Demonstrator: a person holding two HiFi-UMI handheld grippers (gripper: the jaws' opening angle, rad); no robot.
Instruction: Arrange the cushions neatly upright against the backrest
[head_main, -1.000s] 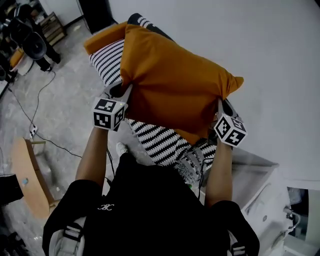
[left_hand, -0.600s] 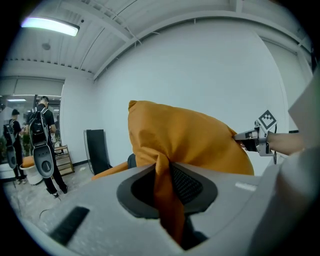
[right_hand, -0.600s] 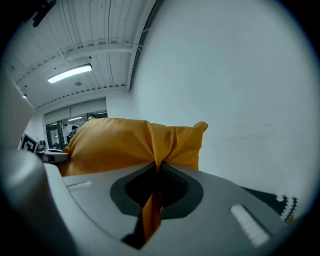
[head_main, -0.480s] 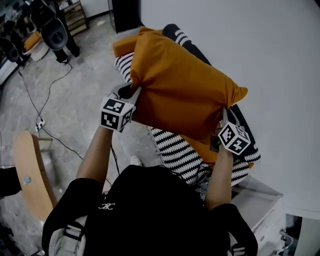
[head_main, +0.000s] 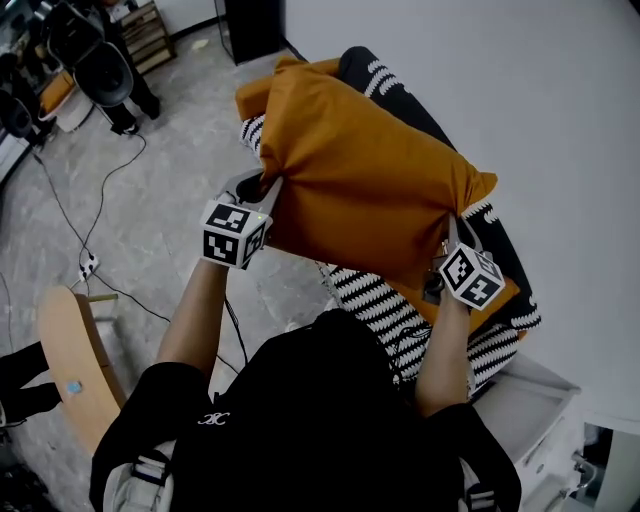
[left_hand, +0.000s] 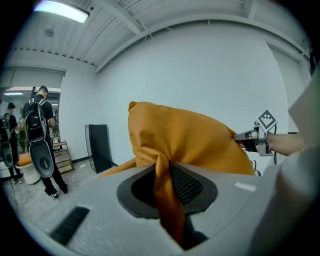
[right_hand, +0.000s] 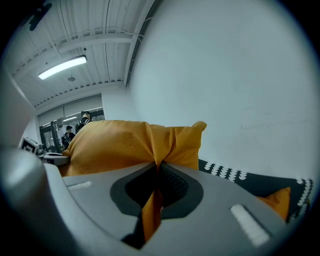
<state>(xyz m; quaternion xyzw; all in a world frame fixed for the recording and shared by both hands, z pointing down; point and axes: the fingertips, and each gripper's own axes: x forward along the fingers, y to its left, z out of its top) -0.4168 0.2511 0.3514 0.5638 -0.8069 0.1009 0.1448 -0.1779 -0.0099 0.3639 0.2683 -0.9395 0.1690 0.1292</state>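
A large orange cushion (head_main: 370, 185) hangs in the air over the sofa, gripped at two corners. My left gripper (head_main: 266, 190) is shut on its left corner, and the left gripper view shows that fabric bunched between the pads (left_hand: 186, 184). My right gripper (head_main: 447, 224) is shut on the right corner, with a fold pinched between its jaws in the right gripper view (right_hand: 156, 182). Below lie black-and-white striped cushions (head_main: 385, 312). The dark patterned backrest (head_main: 372, 72) runs along the white wall. A second orange cushion (head_main: 252, 98) shows at the far end, mostly hidden.
A white wall (head_main: 520, 90) stands right behind the sofa. A white cabinet (head_main: 535, 405) sits at the sofa's near right end. Cables (head_main: 95, 200) cross the grey floor to the left, by a curved wooden piece (head_main: 75, 365). People (left_hand: 37, 125) stand in the background.
The head view has swung, so the sofa now lies more to the right. The orange cushion stays held at both corners, shifted slightly toward the wall.
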